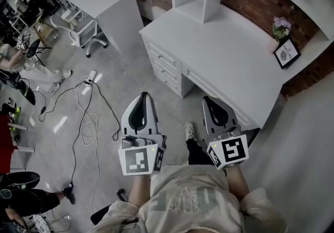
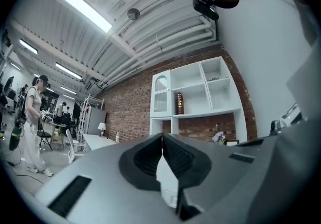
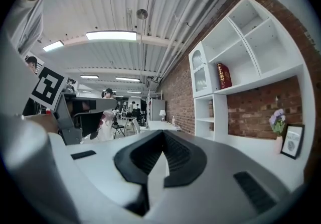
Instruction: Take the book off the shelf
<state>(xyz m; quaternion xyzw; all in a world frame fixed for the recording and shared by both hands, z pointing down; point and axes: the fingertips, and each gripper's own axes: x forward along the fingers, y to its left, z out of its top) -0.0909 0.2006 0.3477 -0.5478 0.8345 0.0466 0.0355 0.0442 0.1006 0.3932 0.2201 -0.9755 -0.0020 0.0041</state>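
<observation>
I held both grippers in front of my body, side by side, short of the white desk (image 1: 229, 54). The left gripper (image 2: 161, 137) had its jaws pressed together with nothing between them. The right gripper (image 3: 162, 133) was the same, pressed together and empty. The book (image 2: 179, 103), dark red with gold, stood upright in a compartment of the white shelf (image 2: 198, 114), well ahead of my left gripper, above its jaw tips and a little to the right. From my right gripper it was higher and more to the right. On the desk, a flower vase (image 1: 281, 27) and a framed picture (image 1: 286, 52) stood just beside each other, ahead and to the right of the right gripper.
</observation>
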